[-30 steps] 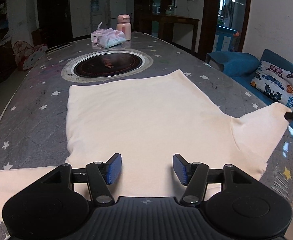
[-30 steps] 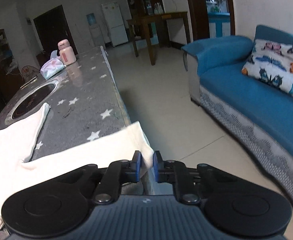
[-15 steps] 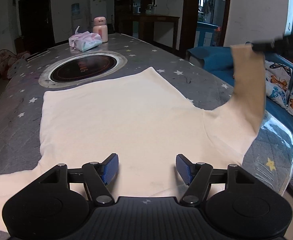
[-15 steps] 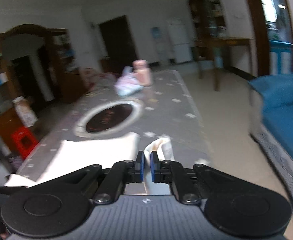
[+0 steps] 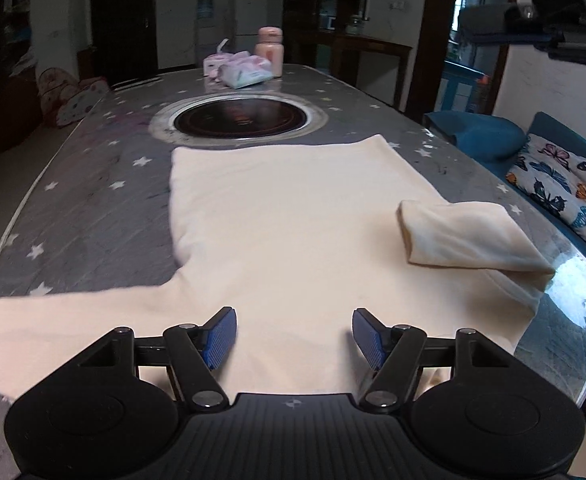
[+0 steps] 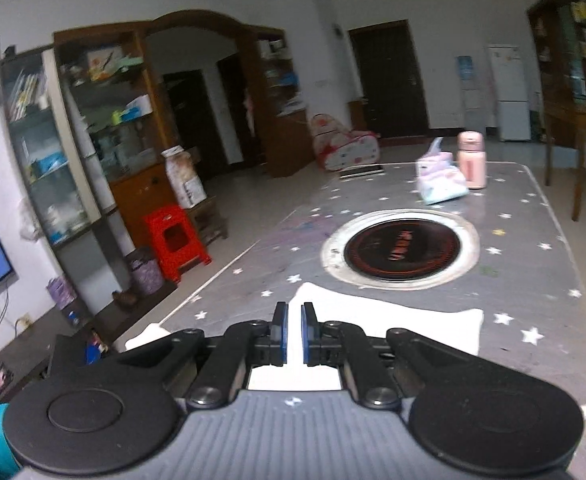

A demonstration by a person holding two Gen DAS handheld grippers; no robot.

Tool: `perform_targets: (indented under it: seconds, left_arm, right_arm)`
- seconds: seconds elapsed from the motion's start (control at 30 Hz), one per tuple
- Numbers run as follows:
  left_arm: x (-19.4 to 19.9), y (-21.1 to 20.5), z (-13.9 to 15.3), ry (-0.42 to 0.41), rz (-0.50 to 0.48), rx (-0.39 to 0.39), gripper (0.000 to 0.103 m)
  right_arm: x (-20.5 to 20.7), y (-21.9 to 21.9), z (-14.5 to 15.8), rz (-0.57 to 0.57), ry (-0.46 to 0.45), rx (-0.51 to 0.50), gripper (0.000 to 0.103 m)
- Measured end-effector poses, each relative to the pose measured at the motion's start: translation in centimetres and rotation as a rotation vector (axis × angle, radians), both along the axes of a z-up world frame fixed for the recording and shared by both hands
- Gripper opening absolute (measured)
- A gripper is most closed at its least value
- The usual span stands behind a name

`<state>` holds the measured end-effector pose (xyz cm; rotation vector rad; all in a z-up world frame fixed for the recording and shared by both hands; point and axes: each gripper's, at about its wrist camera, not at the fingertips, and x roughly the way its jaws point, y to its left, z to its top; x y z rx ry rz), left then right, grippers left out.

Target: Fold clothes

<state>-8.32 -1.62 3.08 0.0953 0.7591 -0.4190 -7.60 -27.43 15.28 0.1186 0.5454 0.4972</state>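
Note:
A cream long-sleeved shirt (image 5: 285, 216) lies flat on the grey star-patterned table (image 5: 93, 208). Its right sleeve (image 5: 465, 236) lies folded inward over the body near the table's right edge. Its left sleeve (image 5: 53, 320) stretches out to the left. My left gripper (image 5: 294, 336) is open and empty, low over the shirt's near edge. My right gripper (image 6: 294, 334) is high above the table, its jaws nearly closed with a narrow gap and nothing between them; its body shows at the top right of the left wrist view (image 5: 553, 36). The shirt shows below it (image 6: 393, 320).
A round black cooktop (image 5: 239, 118) is set into the table beyond the shirt. A pink bottle (image 5: 269, 50) and a tissue pack (image 5: 245, 72) stand at the far end. A blue sofa with a butterfly cushion (image 5: 565, 188) is to the right. A red stool (image 6: 175, 242) stands left of the table.
My right gripper carried the right sleeve up and inward, let it go folded over the shirt body, and now stands higher above the table. My left gripper stayed open near the near edge.

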Motion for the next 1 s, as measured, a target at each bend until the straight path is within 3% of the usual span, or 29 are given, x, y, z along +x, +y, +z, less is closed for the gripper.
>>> perform_targets:
  seconds: [0.1, 0.23, 0.3, 0.33, 0.43, 0.7, 0.8, 0.9, 1.0]
  left_arm:
    - [0.1, -0.1, 0.2, 0.000, -0.013, -0.014, 0.066]
    - [0.9, -1.6, 0.5, 0.007, -0.055, -0.040, 0.055]
    - [1.3, -2.7, 0.6, 0.010, -0.079, -0.051, 0.055]
    - [1.4, -3.3, 0.7, 0.008, -0.092, -0.053, 0.055]
    - [2.0, -5.2, 0.8, 0.005, -0.126, -0.047, 0.054]
    - [4.1, -9.9, -0.4, 0.025, -0.183, -0.005, 0.054]
    - [4.7, -10.8, -1.3, 0.035, -0.181, 0.014, 0.042]
    - [4.7, -11.3, -1.1, 0.022, -0.203, 0.010, 0.013]
    - [4.4, -11.5, -0.7, 0.003, -0.218, 0.007, 0.003]
  right_arm:
    - [0.1, 1.0, -1.0, 0.001, 0.024, -0.056, 0.011]
    - [-0.8, -0.1, -2.8, -0.060, 0.069, -0.115, 0.016]
    - [-1.6, -1.0, -3.7, -0.100, 0.083, -0.143, 0.030]
    - [-1.9, -1.5, -4.1, -0.121, 0.084, -0.162, 0.031]
    - [-3.2, -2.8, -5.3, -0.182, 0.090, -0.208, 0.049]
    - [-6.7, -5.1, -9.1, -0.303, 0.126, -0.298, 0.066]
    - [-7.7, -5.0, -10.3, -0.327, 0.135, -0.337, 0.071]
    - [-8.3, -4.8, -11.0, -0.335, 0.141, -0.358, 0.078]
    - [-8.5, -4.7, -11.5, -0.337, 0.148, -0.347, 0.078]
